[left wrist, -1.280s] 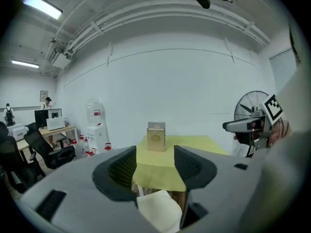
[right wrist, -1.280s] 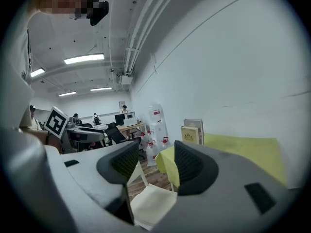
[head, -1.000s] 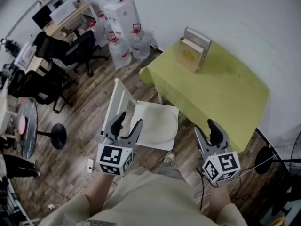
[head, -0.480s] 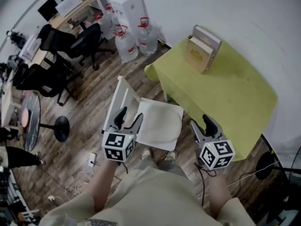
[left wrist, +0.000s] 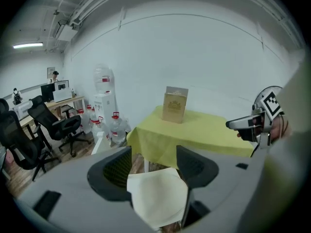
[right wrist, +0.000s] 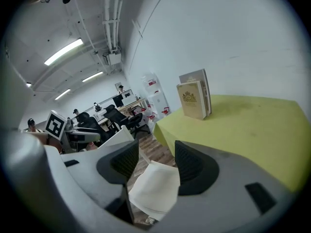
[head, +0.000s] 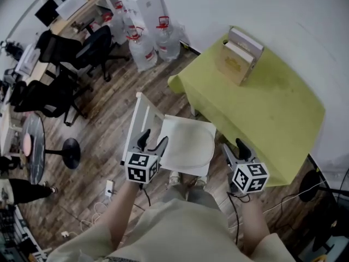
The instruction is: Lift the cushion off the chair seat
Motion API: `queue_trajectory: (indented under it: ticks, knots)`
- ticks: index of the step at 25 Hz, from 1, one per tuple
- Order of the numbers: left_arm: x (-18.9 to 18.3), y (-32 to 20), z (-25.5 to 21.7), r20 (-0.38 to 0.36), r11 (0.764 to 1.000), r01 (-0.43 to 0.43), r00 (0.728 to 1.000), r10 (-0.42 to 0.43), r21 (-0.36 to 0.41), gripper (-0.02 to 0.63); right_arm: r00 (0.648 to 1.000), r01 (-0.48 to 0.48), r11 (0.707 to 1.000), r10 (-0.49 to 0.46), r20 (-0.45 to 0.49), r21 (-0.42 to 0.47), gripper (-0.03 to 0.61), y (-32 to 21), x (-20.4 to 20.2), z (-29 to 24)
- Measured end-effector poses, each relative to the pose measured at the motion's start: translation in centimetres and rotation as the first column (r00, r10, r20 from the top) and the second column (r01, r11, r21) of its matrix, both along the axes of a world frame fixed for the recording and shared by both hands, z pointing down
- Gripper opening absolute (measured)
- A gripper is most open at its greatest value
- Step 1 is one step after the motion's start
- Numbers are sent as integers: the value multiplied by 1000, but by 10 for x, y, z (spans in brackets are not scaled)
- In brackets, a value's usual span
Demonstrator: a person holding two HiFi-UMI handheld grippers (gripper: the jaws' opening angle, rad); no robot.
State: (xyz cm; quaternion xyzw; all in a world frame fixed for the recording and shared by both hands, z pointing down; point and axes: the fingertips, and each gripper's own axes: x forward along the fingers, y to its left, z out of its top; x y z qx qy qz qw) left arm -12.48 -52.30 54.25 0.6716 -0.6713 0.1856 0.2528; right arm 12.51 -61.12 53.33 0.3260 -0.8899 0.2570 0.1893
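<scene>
On the seat of the white chair (head: 140, 116) lies the cushion (head: 186, 142), flat and cream-white. It has not been lifted. The left gripper (head: 152, 138) hangs over the cushion's near left corner. Its jaws are opening and nothing is between them. The cushion shows through the gap, lower down. The right gripper (head: 233, 147) hangs off the cushion's right side, between the chair and the table (head: 272, 119) with the yellow-green cloth. Its jaws are apart and hold nothing. Neither gripper touches the cushion. A tan box (head: 240, 56) stands at the far end of the table. Big water bottles (head: 143, 51) stand by the wall. Black office chairs (head: 71, 56) stand farther left on the wooden floor (head: 103, 130).
</scene>
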Motion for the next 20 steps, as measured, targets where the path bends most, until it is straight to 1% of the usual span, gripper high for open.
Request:
queue_trajectory:
  ticks: [5, 11, 20]
  knots:
    - [-18, -5, 50, -14, 997, -14, 1000, 13, -76, 282, 999, -16, 998, 14, -37, -62, 244, -1, -12, 40]
    - [-32, -15, 108, -28, 989, -49, 999, 46, -139, 282, 996, -33, 993, 23, -81, -117, 244, -2, -29, 93]
    - [-44, -14, 222, -58, 964, -44, 998, 30, -264, 282, 989, -72, 973, 42, -140, -221, 244, 3, -33, 199]
